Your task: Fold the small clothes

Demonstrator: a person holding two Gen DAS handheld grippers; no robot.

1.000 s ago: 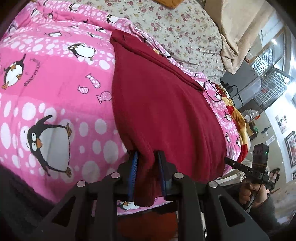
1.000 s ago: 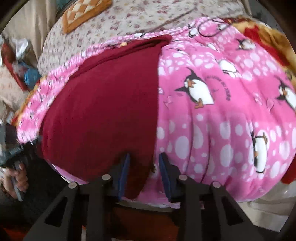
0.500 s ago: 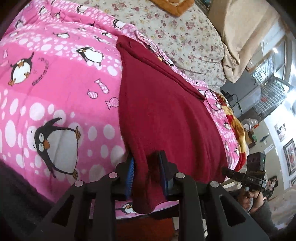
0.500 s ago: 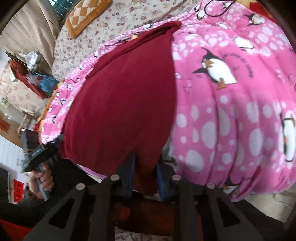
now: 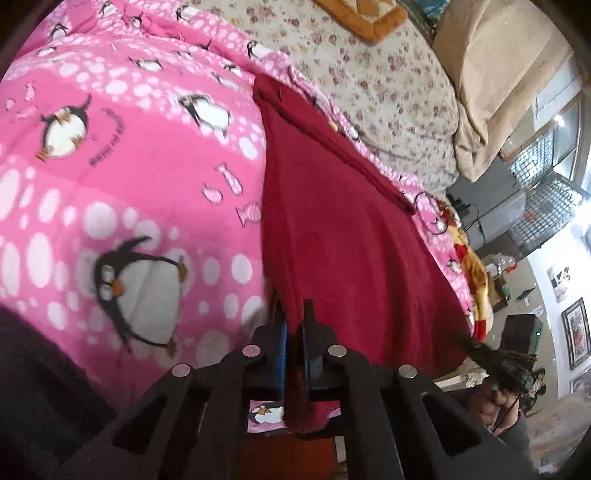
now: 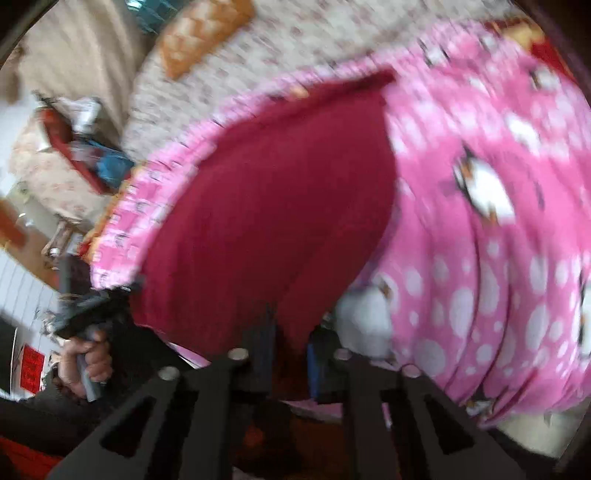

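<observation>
A dark red garment (image 5: 343, 236) lies spread flat on a pink penguin blanket (image 5: 129, 184), reaching to the bed's near edge. My left gripper (image 5: 293, 314) is shut on its near left corner, and a tail of cloth hangs down between the blue pads. In the blurred right wrist view the garment (image 6: 280, 192) runs down to my right gripper (image 6: 291, 325). Its jaws are closing, and the near right corner is pinched between them. Each view shows the other gripper in a hand (image 6: 85, 365) at the garment's far corner.
Behind the blanket (image 6: 480, 258) lies a floral sheet (image 5: 369, 74) with an orange checked cushion (image 5: 369, 18) and a beige pillow (image 5: 491, 74). A wire cage (image 5: 543, 199) and room clutter stand beyond the bed's right side. The bed's edge drops off just below both grippers.
The right jaws have closed onto the garment's corner, which earlier hung loose between them, and that gripper has tilted upward. The left gripper keeps its grip, squeezing the cloth thinner.
</observation>
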